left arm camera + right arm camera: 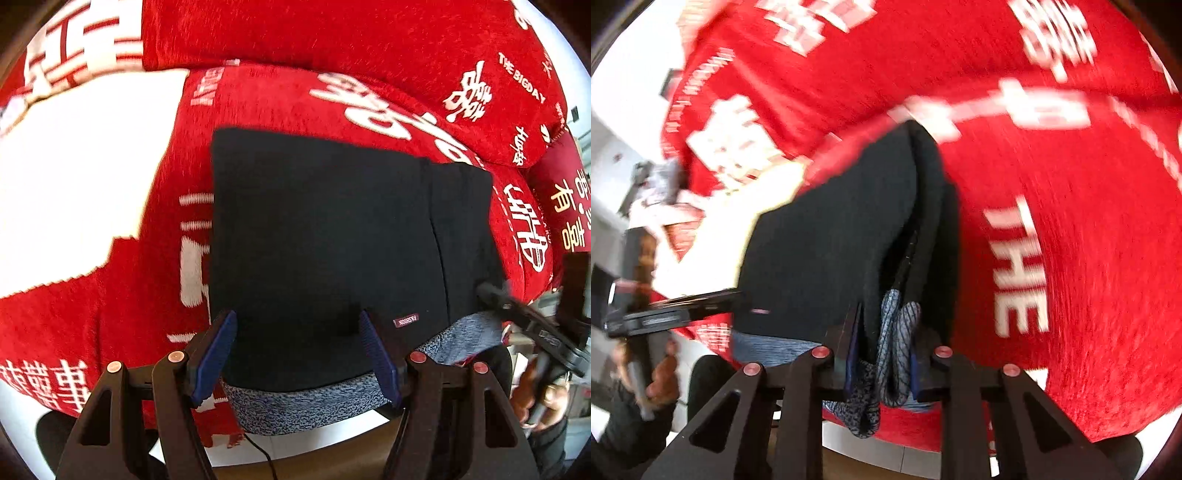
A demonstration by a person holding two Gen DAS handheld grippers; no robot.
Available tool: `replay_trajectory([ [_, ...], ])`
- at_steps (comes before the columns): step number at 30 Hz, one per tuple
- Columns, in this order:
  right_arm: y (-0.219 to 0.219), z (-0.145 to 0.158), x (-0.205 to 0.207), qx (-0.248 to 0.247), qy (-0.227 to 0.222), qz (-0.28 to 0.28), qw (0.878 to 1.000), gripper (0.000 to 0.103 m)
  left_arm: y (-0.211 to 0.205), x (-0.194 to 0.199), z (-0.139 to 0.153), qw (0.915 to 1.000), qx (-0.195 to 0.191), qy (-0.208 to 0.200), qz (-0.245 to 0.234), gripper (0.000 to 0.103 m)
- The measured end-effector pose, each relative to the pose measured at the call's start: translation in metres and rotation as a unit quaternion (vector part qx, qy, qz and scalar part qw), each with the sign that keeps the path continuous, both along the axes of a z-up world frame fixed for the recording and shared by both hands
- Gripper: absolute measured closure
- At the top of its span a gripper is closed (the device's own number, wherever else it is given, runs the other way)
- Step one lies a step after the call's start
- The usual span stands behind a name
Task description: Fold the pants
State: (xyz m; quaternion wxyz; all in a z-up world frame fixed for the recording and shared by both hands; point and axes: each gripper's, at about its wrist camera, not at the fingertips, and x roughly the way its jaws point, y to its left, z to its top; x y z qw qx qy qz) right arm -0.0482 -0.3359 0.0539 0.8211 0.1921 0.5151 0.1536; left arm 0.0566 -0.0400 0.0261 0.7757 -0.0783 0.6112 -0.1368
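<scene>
The black pants (321, 236) lie folded in a thick rectangle on a red cloth, with a grey speckled waistband (306, 406) along the near edge and a small label (406, 320). My left gripper (299, 354) is open, its blue pads either side of the near edge, not pinching. My right gripper (882, 365) is shut on the grey waistband layers (894, 354) at the fold's right end and also shows in the left wrist view (517, 314). The pants run away from it in the right wrist view (831, 240).
A red cloth with white lettering (295, 99) covers the table and a cushion (369, 33) behind. A white patch (81, 177) lies left. The table's near edge (332, 432) is just below the waistband, with floor and a thin cable (266, 454) beneath.
</scene>
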Motion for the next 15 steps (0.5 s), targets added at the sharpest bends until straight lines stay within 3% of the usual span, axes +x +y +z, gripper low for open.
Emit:
replay_trajectory([
  [2,-0.006,-0.007,-0.001,0.029,0.001,-0.012,1.000,0.072,0.004,-0.003,0.003,1.0000,-0.005,-0.005,0.003,0.033],
  [4,-0.006,-0.002,-0.006,0.018,0.009,-0.019,1.000,0.051,0.009,-0.005,0.009,0.9998,-0.015,-0.009,0.010,0.033],
  [5,-0.007,0.000,-0.007,-0.004,0.018,-0.029,0.999,0.031,0.012,-0.006,0.014,0.9995,-0.025,-0.014,0.013,0.033],
  [6,-0.008,0.005,-0.010,-0.032,0.011,-0.046,0.998,0.027,0.014,-0.007,0.018,0.9992,-0.032,-0.019,0.016,0.033],
  [8,-0.006,0.027,-0.024,-0.091,-0.037,-0.063,0.993,0.027,0.015,-0.008,0.026,0.9982,-0.048,-0.033,0.016,0.033],
  [11,0.026,0.064,-0.043,-0.143,-0.129,-0.013,0.981,0.027,0.003,-0.010,0.031,0.9966,-0.067,-0.048,-0.002,0.033],
  [14,0.056,0.064,-0.047,-0.105,-0.142,0.078,0.981,0.025,-0.019,-0.013,0.020,0.9967,-0.052,-0.054,-0.033,0.032],
  [15,0.061,0.053,-0.044,-0.084,-0.127,0.096,0.984,0.025,-0.025,-0.016,0.013,0.9964,-0.040,-0.063,-0.040,0.024],
])
